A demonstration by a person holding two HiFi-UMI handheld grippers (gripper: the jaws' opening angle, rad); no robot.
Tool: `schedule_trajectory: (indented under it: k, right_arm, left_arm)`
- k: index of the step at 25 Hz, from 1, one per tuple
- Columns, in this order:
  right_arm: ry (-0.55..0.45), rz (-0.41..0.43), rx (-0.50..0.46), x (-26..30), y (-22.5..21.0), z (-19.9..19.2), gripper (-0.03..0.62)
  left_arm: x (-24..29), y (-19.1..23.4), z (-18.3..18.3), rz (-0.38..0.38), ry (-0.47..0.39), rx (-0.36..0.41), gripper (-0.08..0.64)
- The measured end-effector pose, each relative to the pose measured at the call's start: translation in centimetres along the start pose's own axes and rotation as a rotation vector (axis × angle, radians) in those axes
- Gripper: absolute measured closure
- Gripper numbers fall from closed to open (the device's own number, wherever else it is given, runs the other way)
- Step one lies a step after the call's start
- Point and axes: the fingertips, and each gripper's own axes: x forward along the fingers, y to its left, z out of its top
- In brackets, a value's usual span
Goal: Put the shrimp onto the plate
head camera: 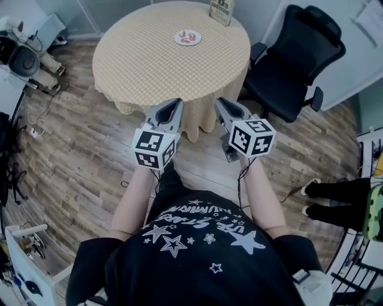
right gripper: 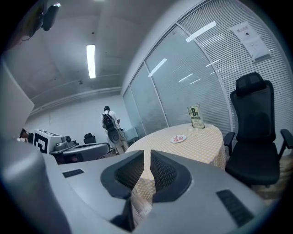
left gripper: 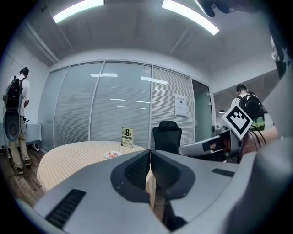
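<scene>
Head view, shrimp (head camera: 190,38) on plate (head camera: 178,39), left gripper (head camera: 178,103) shut, right gripper (head camera: 218,101) shut, gripper views add person (right gripper: 110,125)

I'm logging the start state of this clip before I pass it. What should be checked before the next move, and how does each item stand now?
1. Left gripper empty: ok. Its jaws are together with nothing between them.
2. Right gripper empty: ok. Its jaws are together with nothing held.
3. Plate located: ok. It is on the far side of the table, near the sign card.
4. Loose shrimp to pick up: not ok. Orange-pink pieces already lie on the plate, and none shows elsewhere on the table.
5. Plate within reach: probably not ok. Both grippers are at the table's near edge, and the plate is far across it.
</scene>
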Motion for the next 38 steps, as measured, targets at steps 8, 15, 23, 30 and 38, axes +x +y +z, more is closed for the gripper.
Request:
schedule_trajectory:
  k: [8, 15, 23, 30, 38]
  right_arm:
    - [0.005, 0.021, -0.006, -7.1, 0.3, -2.0, 0.535]
    - [0.005, 0.073, -0.006, -9.4, 2.3, -3.3, 0.545]
    - [0.011, 0.109, -0.023, -9.5, 4.6, -4.2, 0.548]
    - [0.028, 0.108, -0.041, -8.6, 6.8, -4.6, 0.548]
    - [0.021, 0.103, -0.058, -7.1, 9.7, -3.8, 0.548]
  left_arm:
    - [-4.0, -6.8, -0.4, 0.031, -0.016, -0.001, 0.549]
    - [-6.7, -9.2, -0.9, 0.069, -0.004, 0.014, 0.549]
    - [-8.7, -9.4, -1.5, 0.069, 0.003, 0.023, 0.549]
    - [-10.2, -8.5, -1.8, 0.039, -0.005, -0.006, 0.549]
    - [-12.3, -5.3, -1.9, 0.051, 0.003, -0.031, 0.549]
